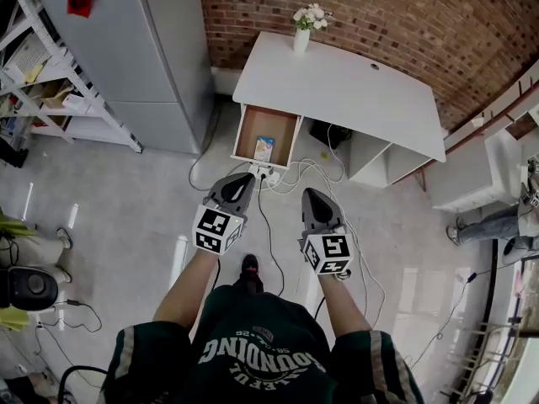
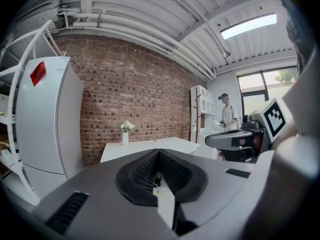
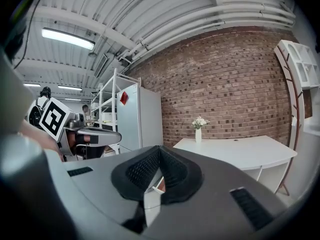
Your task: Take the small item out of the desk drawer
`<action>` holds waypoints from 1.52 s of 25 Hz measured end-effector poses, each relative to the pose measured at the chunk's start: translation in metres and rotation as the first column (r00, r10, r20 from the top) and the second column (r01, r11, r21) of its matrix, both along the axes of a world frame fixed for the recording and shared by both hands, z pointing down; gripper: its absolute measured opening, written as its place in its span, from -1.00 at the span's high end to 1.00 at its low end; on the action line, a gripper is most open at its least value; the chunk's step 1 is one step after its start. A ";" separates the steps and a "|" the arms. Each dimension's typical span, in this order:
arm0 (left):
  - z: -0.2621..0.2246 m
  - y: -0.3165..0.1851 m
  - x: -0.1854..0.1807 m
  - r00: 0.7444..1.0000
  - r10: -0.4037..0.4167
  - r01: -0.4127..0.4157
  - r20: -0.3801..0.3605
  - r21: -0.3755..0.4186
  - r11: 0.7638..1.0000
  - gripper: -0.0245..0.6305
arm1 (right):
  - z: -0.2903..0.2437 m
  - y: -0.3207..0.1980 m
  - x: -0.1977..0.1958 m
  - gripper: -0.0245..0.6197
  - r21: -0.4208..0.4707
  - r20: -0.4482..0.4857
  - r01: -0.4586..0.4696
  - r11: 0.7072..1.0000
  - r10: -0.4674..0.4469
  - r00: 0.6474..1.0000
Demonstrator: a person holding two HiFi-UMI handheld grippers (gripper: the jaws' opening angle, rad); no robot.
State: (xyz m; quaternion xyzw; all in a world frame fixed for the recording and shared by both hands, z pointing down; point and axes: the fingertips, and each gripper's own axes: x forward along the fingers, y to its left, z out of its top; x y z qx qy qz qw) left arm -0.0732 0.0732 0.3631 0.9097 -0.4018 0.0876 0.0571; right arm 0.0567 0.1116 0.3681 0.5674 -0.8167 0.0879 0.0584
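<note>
Small item (image 1: pixel 264 148), a flat packet with blue and pale print, lies on the wooden bottom of the drawer (image 1: pixel 249 133), near its front edge and about midway across. Neither gripper touches it. The drawer stands open, drawn out from under the left end of the white desk (image 1: pixel 354 87).

Far left: a white shelving rack (image 1: pixel 50 74) carrying assorted goods. Beside it, a grey refrigerator (image 1: pixel 139 53) with a red tag near its top stands by the brick wall (image 1: pixel 379 11). A white vase (image 1: pixel 301 40) of pale flowers stands upright at the desk's back left corner. In front of the open drawer, a white power strip (image 1: pixel 266 173) and loose cables (image 1: pixel 290 171) lie on the floor (image 1: pixel 126 200).

Left gripper (image 1: pixel 244 179): in the air over the power strip, short of the drawer, tip pointing toward it. Jaws pressed together, nothing between the pads.

Right gripper (image 1: pixel 312 194): level with the left one, near it but apart, aimed at the desk. Jaws likewise closed on each other, empty.

Far right: a person (image 1: pixel 497 225) stands well apart from the desk, next to white shelving.
</note>
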 end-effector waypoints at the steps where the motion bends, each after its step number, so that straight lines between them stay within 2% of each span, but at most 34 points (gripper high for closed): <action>1: 0.001 -0.008 0.000 1.000 0.005 -0.005 0.000 -0.001 1.000 0.88 | 0.000 -0.008 0.000 0.85 0.001 -0.001 -0.004 1.000 0.004 1.000; 7: 0.005 -0.050 -0.004 0.999 0.046 -0.046 0.003 -0.009 0.999 0.88 | 0.000 -0.049 -0.006 0.85 -0.006 0.002 -0.029 1.000 0.029 1.000; 14: 0.014 -0.080 -0.008 0.997 0.077 -0.077 0.001 -0.027 0.997 0.88 | 0.005 -0.073 -0.014 0.85 -0.017 -0.001 -0.060 0.998 0.060 0.998; 28: 0.027 -0.098 -0.012 0.998 0.070 -0.071 -0.005 -0.043 0.997 0.88 | 0.011 -0.085 -0.021 0.85 -0.020 -0.032 -0.061 0.998 0.060 0.998; 38: 0.028 -0.132 -0.010 0.999 0.045 -0.045 0.014 -0.038 0.998 0.88 | 0.012 -0.124 -0.022 0.85 -0.004 -0.009 -0.029 1.000 0.029 1.000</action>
